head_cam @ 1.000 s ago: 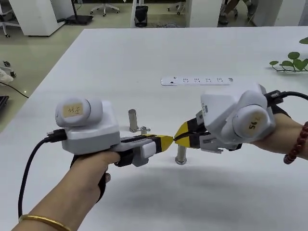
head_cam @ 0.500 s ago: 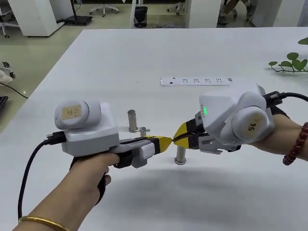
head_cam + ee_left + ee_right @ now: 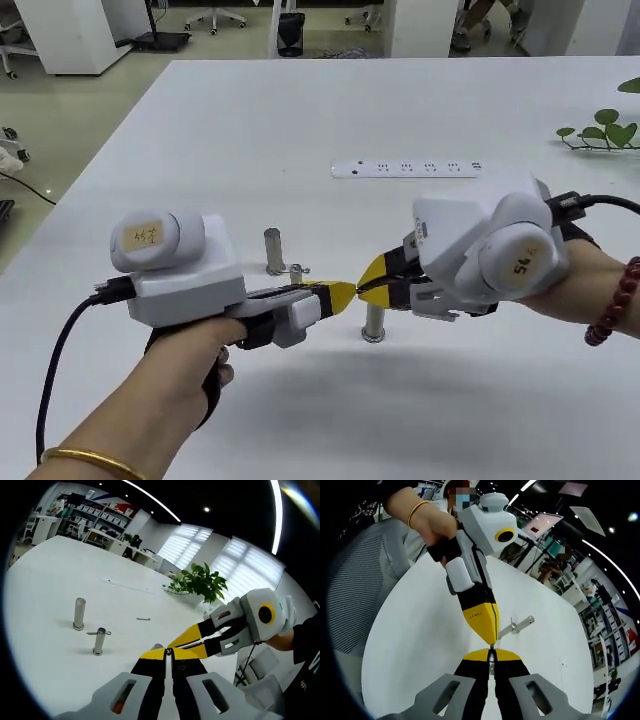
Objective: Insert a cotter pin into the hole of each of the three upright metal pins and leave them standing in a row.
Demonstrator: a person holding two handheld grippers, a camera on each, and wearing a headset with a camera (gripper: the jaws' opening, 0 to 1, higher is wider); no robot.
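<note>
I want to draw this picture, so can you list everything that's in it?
table: one, white, under everything
pins: three, silver, upright on the table; the nearest stands under the tongs' tips
cotter pins: two, silver; one through the middle pin, one that looks loose farther back
power strip: one, white, far side of the table
plant: one, green, table's right edge
bracelets: two; gold on the left wrist, red-brown beads on the right
left tongs: one, yellow tips, shut
right tongs: one, yellow tips, shut, tip to tip with the left
</note>
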